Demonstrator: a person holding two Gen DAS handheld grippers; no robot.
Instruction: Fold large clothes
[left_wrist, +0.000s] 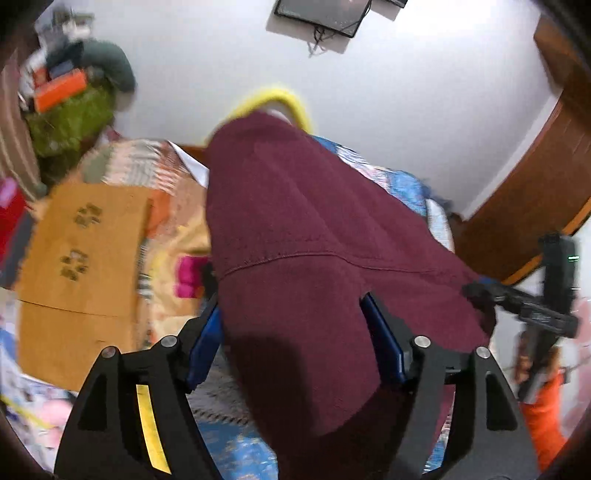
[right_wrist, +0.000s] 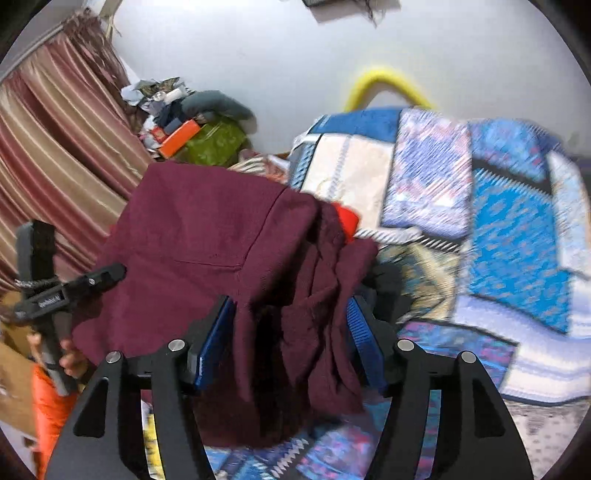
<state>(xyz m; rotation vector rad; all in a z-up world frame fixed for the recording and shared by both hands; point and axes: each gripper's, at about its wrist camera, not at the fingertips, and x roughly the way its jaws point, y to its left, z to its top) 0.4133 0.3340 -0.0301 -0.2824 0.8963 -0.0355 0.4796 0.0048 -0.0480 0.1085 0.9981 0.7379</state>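
Left claw (left_wrist: 291, 321) has its blue pads (left_wrist: 380, 339) spread wide, with the maroon sweater (left_wrist: 295, 221) lying between them, and I can't see either pad actually squeezing the cloth, so it looks let go. Same deal on the right claw (right_wrist: 291, 332): jaws apart, a bunched, wrinkly part of the maroon sweater (right_wrist: 207, 236) hanging between the pads (right_wrist: 216, 343) but loose, not pinched. The sweater itself is draped in a heap over the bed, on top of a blue and white patchwork quilt (right_wrist: 509, 229). Off to the left side there's a flat cardboard box (left_wrist: 81, 251) lying on the bed, and behind the sweater a yellow curved thing (left_wrist: 273, 98) against the white wall (left_wrist: 406, 110). Striped curtain (right_wrist: 55, 155) hangs farther left, next to a messy pile of stuff (right_wrist: 192, 136)
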